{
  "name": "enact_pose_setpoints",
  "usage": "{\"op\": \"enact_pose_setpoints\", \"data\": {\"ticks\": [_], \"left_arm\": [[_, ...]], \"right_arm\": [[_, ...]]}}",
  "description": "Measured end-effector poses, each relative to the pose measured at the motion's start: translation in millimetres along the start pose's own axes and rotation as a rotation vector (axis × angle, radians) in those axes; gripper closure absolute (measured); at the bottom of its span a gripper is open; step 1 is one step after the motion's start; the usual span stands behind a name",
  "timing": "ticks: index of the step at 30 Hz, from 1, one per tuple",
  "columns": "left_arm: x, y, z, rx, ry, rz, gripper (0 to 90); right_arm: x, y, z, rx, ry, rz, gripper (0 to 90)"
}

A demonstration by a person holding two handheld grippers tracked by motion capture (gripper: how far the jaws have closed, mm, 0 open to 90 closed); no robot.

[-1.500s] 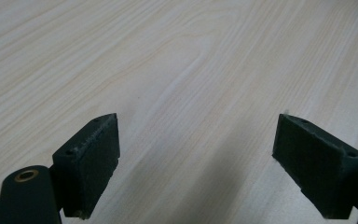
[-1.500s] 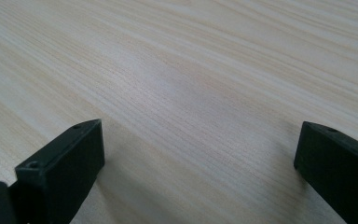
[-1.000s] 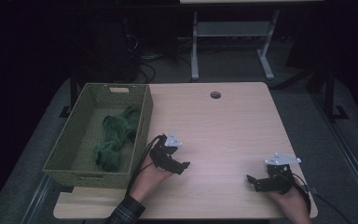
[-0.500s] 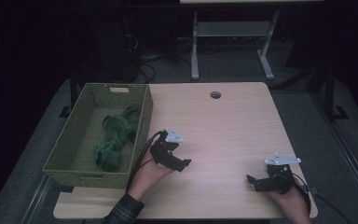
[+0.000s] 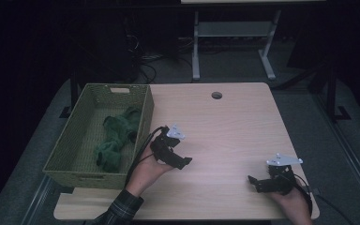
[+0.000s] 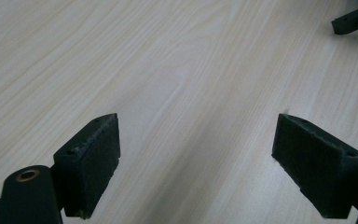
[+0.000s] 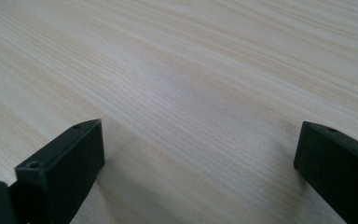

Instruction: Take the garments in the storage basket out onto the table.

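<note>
the left hand-held gripper [image 5: 183, 162] hangs just over the counter [image 5: 225, 131], right of the basket [image 5: 70, 159], its jaws spread wide with nothing but bare wood grain between them in the left gripper view [image 6: 196, 154]. the right hand-held gripper [image 5: 255, 181] sits low near the counter's front right corner, well apart from the left one, and its jaws are spread too, empty, over bare wood in the right gripper view [image 7: 200, 163]. a tip of that right one peeks in at the top corner of the left gripper view. the green cloth [image 5: 117, 137] lies crumpled inside the basket, on its floor toward the right wall, touched by neither gripper. judging from this, the putting-away looks done: the cloth is in the basket, nothing else lies on the counter to be gathered, and both grippers are free; what is left seems to be no more than drawing the hands back to rest. compared with a second ago, the left hand-held gripper has drifted a little forward and to the right, away from the basket, while the right one has hardly shifted; the cloth and basket lie as they did.
</note>
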State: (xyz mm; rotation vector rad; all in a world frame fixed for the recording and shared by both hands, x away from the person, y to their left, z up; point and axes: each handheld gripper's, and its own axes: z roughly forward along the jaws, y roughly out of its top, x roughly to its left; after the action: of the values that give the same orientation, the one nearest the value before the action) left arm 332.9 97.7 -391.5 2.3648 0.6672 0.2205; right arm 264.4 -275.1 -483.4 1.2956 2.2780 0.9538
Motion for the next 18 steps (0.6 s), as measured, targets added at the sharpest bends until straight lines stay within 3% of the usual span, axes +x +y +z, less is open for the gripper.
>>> {"op": "enact_pose_setpoints", "data": {"ticks": [18], "left_arm": [[23.5,10.4,-29.9,-0.023,-0.024,0.017,14.6]], "right_arm": [[-0.1,0.1,0.0,-0.001,0.0,0.001,1.3]]}}
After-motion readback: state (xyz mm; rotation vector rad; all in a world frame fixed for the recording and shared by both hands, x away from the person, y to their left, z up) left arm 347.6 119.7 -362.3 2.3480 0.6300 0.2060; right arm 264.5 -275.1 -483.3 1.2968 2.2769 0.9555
